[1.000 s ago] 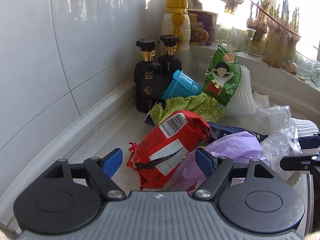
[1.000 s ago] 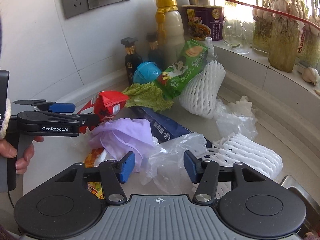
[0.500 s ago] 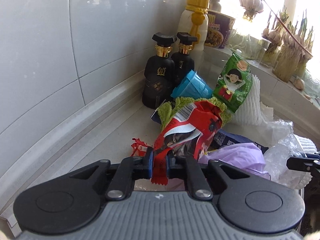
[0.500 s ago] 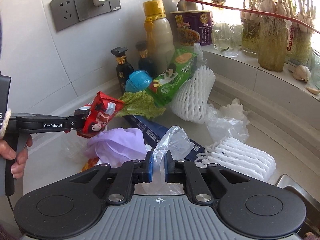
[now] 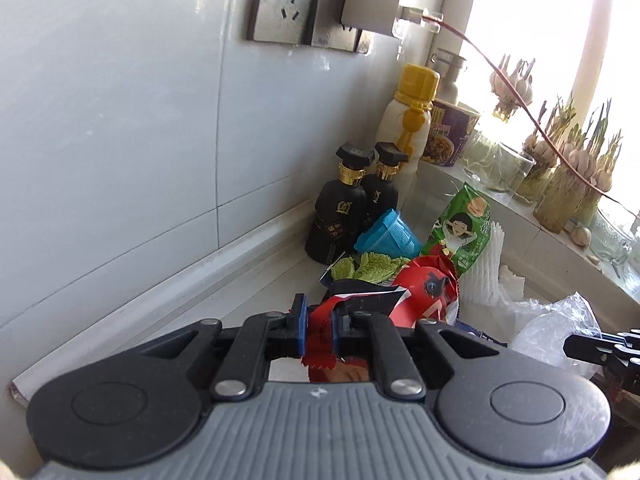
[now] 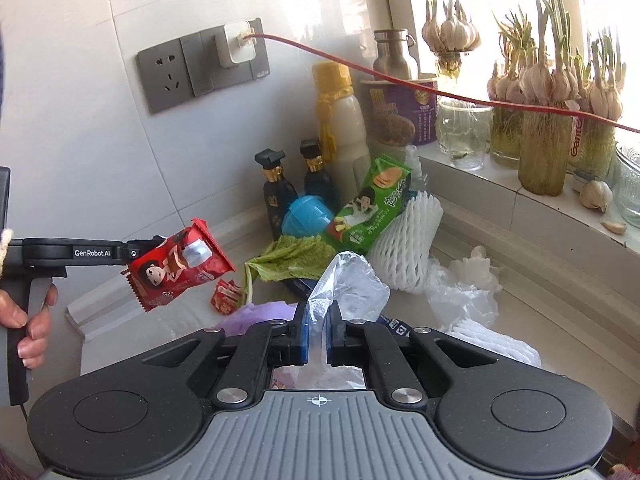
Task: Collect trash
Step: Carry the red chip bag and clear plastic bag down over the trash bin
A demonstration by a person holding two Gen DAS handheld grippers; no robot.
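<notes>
Left hand-held gripper (image 5: pixel 320 330), pads clamped on the crimped edge of a red snack wrapper (image 6: pixel 180 266), holds it clear of the counter (image 5: pixel 256 280) near the wall side. Right hand-held gripper (image 6: pixel 318 334) is clamped on a clear plastic bag (image 6: pixel 350 286) above the litter heap in the counter's back corner, where a green snack packet (image 6: pixel 370 208) leans on a white foam net (image 6: pixel 408 248) beside two black bottles (image 5: pixel 340 216).

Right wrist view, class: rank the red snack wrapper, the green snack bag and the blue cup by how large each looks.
1. green snack bag
2. red snack wrapper: close to the bag, and nearer the camera, so unsure
3. blue cup: clearly smallest
</notes>
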